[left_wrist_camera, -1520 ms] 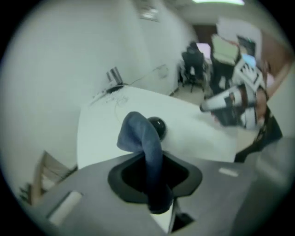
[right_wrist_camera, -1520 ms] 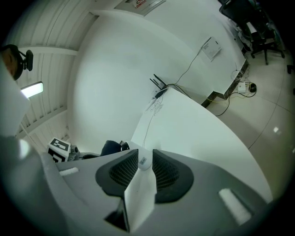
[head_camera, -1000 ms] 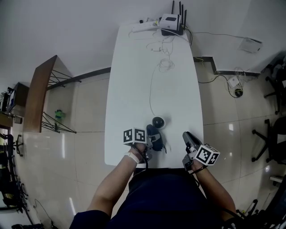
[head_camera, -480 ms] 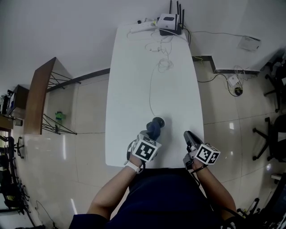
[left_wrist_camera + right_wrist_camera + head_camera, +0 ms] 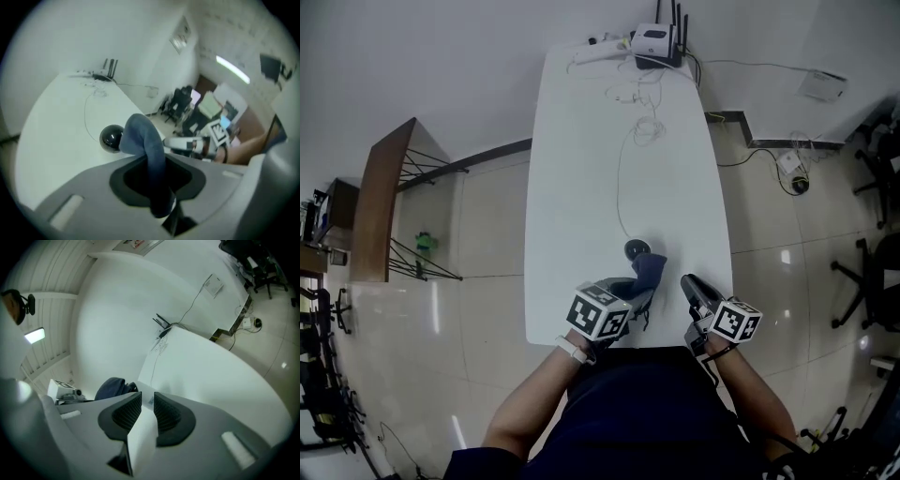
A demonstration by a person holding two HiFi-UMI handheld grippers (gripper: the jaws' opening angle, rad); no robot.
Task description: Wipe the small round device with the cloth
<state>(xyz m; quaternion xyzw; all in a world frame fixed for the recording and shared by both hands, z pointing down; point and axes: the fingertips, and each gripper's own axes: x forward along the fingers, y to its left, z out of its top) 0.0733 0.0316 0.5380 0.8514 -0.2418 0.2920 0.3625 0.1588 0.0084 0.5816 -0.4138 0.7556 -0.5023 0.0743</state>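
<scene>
Since the job was a wipe, the left hand-held gripper (image 5: 632, 294) was clenched on one end of the dark blue cloth (image 5: 648, 271), leaving the loose end free as the wiping pad. That bunched end arched forward out of the jaws. It ended right at the near right side of the small round device (image 5: 637, 250); real contact couldn't be confirmed from either view. The device, a glossy black ball, sat on the white surface (image 5: 581, 187) close to the near edge, so within easy reach. A thin cable (image 5: 618, 187) ran from it up the surface toward the router (image 5: 656, 42) at the far end, probably why it stayed put rather than being lifted.

Further right, the right hand-held gripper (image 5: 692, 289) was over the near right corner, apart from the device and not steadying it. Its jaws were nearly together on a flat white strip (image 5: 140, 437); what the strip was, unclear. Judged: wiping about to start or barely under way, one-handed, so the device could slide or roll.
</scene>
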